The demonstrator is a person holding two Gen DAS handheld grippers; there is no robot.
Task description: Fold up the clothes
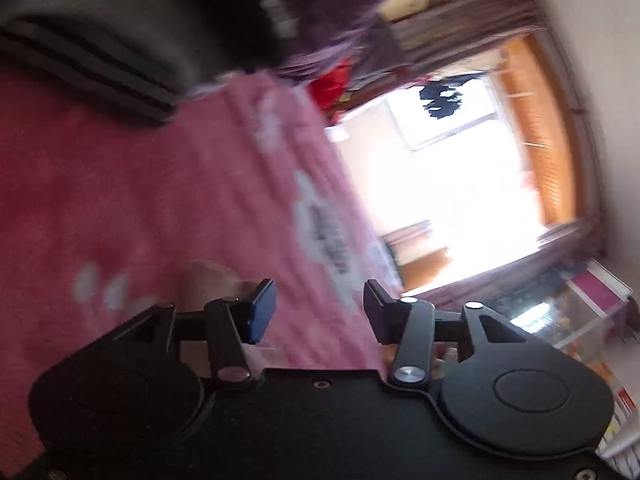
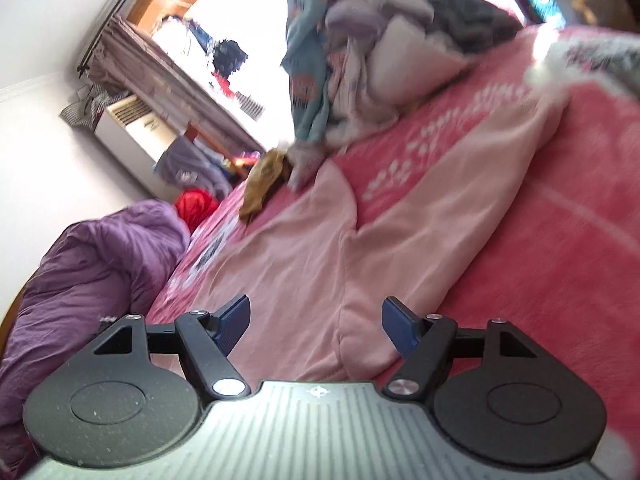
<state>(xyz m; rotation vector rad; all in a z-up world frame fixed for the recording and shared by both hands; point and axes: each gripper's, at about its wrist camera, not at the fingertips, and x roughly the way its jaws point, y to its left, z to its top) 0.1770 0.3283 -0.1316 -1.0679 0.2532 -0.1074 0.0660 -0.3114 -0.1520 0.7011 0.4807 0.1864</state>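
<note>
The bed [image 2: 560, 240] is wearing a pink-red cover, giving a big flat place for folding. Pink pants [image 2: 320, 260] are lying spread flat on it, legs pointing far away, probably ready to fold. The right hand-held gripper [image 2: 316, 322] is hanging wide over them, holding nothing. The left hand-held gripper [image 1: 320, 308] is staying part-open, empty too.

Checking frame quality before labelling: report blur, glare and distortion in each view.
Left wrist view: heavy motion blur smears the pink bedspread and a striped garment; the window is blown out white; only the left gripper stays sharp. Right wrist view: milder blur, the pale pink trousers are readable; the window is overexposed; fisheye bends the walls and the bed; the right gripper is sharp.
</note>
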